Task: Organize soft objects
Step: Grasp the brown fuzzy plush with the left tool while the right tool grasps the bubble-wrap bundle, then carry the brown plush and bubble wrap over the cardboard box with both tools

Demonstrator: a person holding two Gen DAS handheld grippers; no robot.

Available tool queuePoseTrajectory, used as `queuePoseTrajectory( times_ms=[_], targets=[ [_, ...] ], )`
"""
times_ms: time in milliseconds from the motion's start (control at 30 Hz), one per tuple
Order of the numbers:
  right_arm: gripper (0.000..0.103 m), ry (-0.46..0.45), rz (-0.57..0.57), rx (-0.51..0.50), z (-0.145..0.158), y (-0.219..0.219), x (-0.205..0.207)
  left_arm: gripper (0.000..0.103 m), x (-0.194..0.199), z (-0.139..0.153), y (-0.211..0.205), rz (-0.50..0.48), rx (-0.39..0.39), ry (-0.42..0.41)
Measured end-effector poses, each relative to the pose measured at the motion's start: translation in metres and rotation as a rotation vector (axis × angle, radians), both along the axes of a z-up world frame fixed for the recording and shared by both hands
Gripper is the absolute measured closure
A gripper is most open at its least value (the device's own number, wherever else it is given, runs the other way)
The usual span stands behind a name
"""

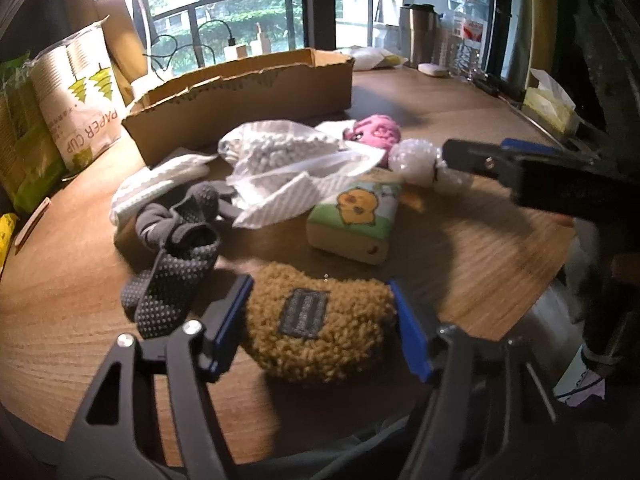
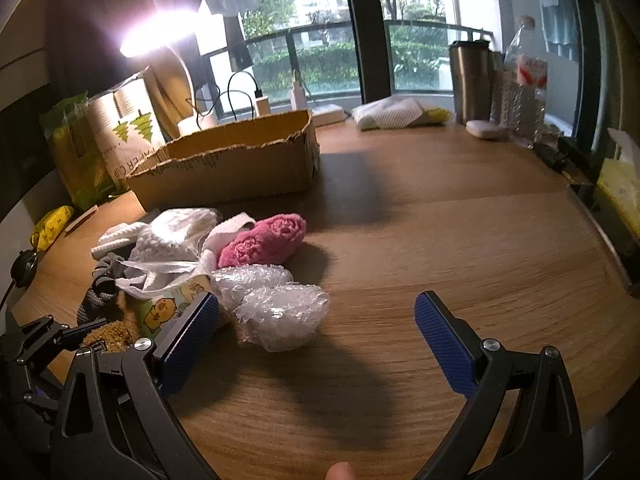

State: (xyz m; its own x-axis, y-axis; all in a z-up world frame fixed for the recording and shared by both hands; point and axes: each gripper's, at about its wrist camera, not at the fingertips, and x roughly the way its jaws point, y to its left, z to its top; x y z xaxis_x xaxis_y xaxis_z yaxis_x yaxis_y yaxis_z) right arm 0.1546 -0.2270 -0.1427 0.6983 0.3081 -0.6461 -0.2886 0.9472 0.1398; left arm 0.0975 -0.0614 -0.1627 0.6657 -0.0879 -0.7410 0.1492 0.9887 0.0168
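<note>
A brown fuzzy pouch [image 1: 320, 324] with a grey patch lies on the wooden table between the blue pads of my left gripper [image 1: 320, 320]; the pads touch its sides. Behind it lie grey dotted socks [image 1: 176, 264], a tissue pack with a cartoon print [image 1: 354, 216], a bag of white beads [image 1: 276, 152], a pink plush toy [image 1: 374, 130] and bubble wrap [image 1: 416, 160]. My right gripper [image 2: 316, 320] is open and empty, just right of the bubble wrap [image 2: 280, 312] and the pink toy [image 2: 264, 240]. A torn cardboard box [image 2: 228, 164] stands behind the pile.
A paper-cup pack [image 1: 80, 100] and green packets stand at the left. A lamp, chargers and cables sit behind the box. A steel tumbler [image 2: 472, 80], a water bottle [image 2: 524, 92], a white cloth and a tissue box [image 1: 552, 108] line the back and right edges.
</note>
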Motion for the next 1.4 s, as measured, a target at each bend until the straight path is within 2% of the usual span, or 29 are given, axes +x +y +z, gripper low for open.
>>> queuePoseTrajectory(
  times_ms=[67, 200, 300, 367, 633, 1100, 1400],
  targets=[
    [0.010, 0.010, 0.011, 0.003, -0.003, 0.003, 0.003, 0.037, 0.001, 0.001, 0.000, -0.002, 0.002, -0.001],
    [0.014, 0.035, 0.023, 0.003, -0.010, 0.008, 0.010, 0.039, 0.000, 0.005, -0.002, -0.010, -0.005, -0.009],
    [0.033, 0.044, 0.038, 0.005, -0.011, 0.010, 0.011, 0.039, -0.002, 0.011, -0.004, -0.020, -0.009, -0.028],
    [0.052, 0.055, 0.038, -0.011, -0.013, 0.012, 0.012, 0.039, -0.004, 0.016, -0.004, -0.022, -0.015, -0.045],
    [0.057, 0.027, 0.037, -0.014, 0.000, 0.010, 0.005, 0.039, -0.006, 0.034, 0.003, -0.014, -0.044, -0.098],
    [0.057, -0.055, 0.069, -0.017, 0.041, 0.017, -0.008, 0.039, 0.000, 0.061, 0.017, 0.021, -0.082, -0.179],
    [0.057, -0.087, 0.097, -0.016, 0.061, 0.028, 0.001, 0.039, 0.018, 0.078, 0.029, 0.050, -0.095, -0.213]
  ],
)
